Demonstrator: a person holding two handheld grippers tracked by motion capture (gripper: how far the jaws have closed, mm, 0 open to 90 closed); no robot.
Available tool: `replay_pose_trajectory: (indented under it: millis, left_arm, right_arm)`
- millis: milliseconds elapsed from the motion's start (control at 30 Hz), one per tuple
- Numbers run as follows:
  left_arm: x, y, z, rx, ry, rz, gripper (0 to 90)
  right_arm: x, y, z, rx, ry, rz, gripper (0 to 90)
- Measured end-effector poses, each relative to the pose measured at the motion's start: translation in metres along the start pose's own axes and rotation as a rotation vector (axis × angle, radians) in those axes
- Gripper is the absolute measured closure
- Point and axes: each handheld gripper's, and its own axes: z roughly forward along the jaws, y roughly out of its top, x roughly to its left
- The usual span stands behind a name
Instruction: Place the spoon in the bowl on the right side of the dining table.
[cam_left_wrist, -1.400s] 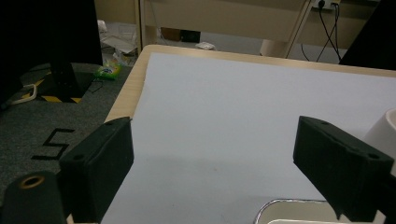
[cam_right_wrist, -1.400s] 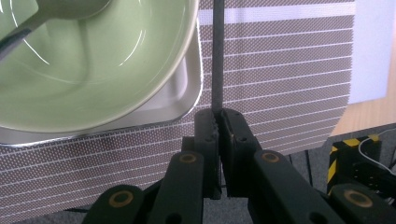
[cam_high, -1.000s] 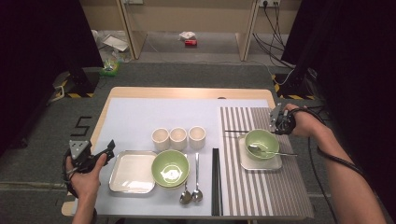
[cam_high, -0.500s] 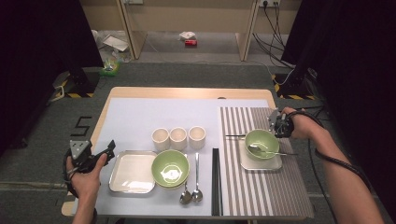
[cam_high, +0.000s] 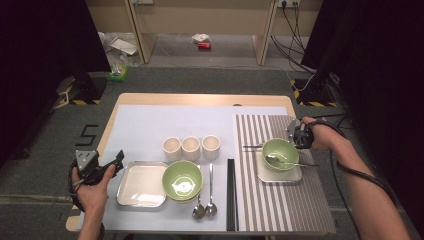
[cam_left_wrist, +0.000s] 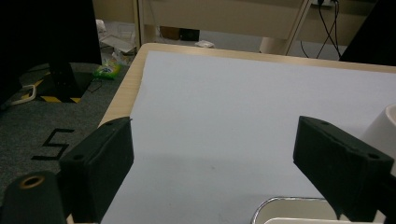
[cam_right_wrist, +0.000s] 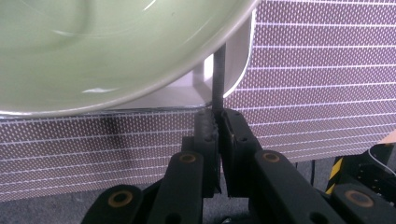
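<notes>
My right gripper (cam_high: 296, 136) is at the far right side of a green bowl (cam_high: 280, 151) that stands on a white square plate (cam_high: 280, 175) on the striped mat. Its jaws are shut on a thin dark chopstick (cam_right_wrist: 218, 74), seen between my right gripper's (cam_right_wrist: 218, 114) tips. The chopstick runs behind the bowl (cam_right_wrist: 116, 46), and its other end (cam_high: 251, 146) pokes out on the bowl's left. A metal spoon (cam_high: 291, 163) lies in the bowl. My left gripper (cam_high: 116, 161) hovers open at the table's front left, beside a silver tray (cam_high: 142, 184); between my left gripper's (cam_left_wrist: 212, 154) jaws is only bare mat.
Three pale cups (cam_high: 191, 147) stand in a row mid-table. A second green bowl (cam_high: 183, 179) sits by the tray, with two spoons (cam_high: 210, 197) and a pair of black chopsticks (cam_high: 231, 195) to its right. The striped mat (cam_high: 300, 210) covers the right side.
My right gripper has shifted slightly toward the near side, closer to the bowl, still holding the chopstick. The left hand has stayed still.
</notes>
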Motion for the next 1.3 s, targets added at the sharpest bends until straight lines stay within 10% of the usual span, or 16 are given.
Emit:
replay_pose_trajectory:
  millis: [667,1300]
  left_arm:
    - [0.000,0.000,0.000,0.002,-0.003,-0.001,11.3]
    - [-0.001,0.001,0.001,-0.002,-0.004,-0.002,11.3]
  right_arm:
    - [-0.001,0.002,-0.005,0.010,-0.003,-0.010,78.7]
    - [0.000,-0.003,-0.018,-0.014,0.010,0.093,76.6]
